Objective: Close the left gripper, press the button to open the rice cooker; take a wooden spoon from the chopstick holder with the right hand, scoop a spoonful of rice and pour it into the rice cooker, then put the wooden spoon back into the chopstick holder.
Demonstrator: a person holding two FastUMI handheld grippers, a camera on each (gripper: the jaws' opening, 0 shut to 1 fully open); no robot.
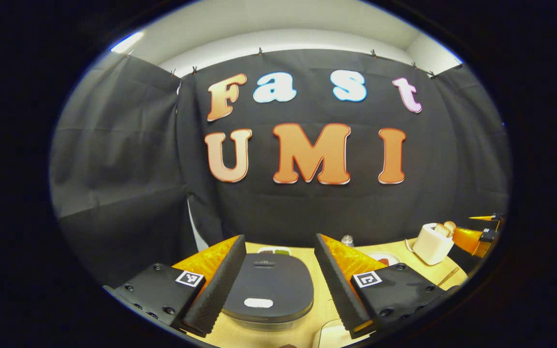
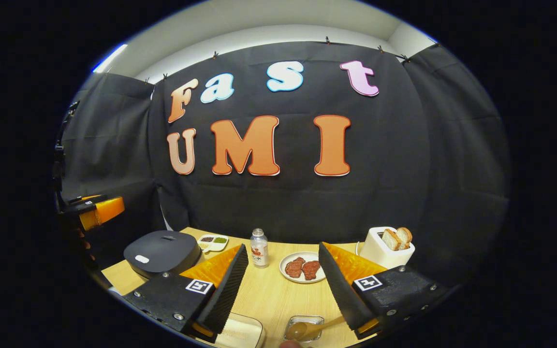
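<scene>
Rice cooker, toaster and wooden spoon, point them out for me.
rice cooker [image 1: 268,285], left gripper view, middle of its closed lid.
toaster [image 2: 386,253], right gripper view, its front wall.
wooden spoon [image 2: 299,331], right gripper view, its bowl.

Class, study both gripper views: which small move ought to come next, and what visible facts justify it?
Probably shut the left gripper: its fingers stand wide apart above the rice cooker, whose lid is down and whose pale button is unpressed. The right gripper waits open.

The rice cooker [image 1: 268,287] sat on the counter [image 2: 278,295] between the left jaws; a plate [image 2: 303,267] lay between the right jaws.
</scene>
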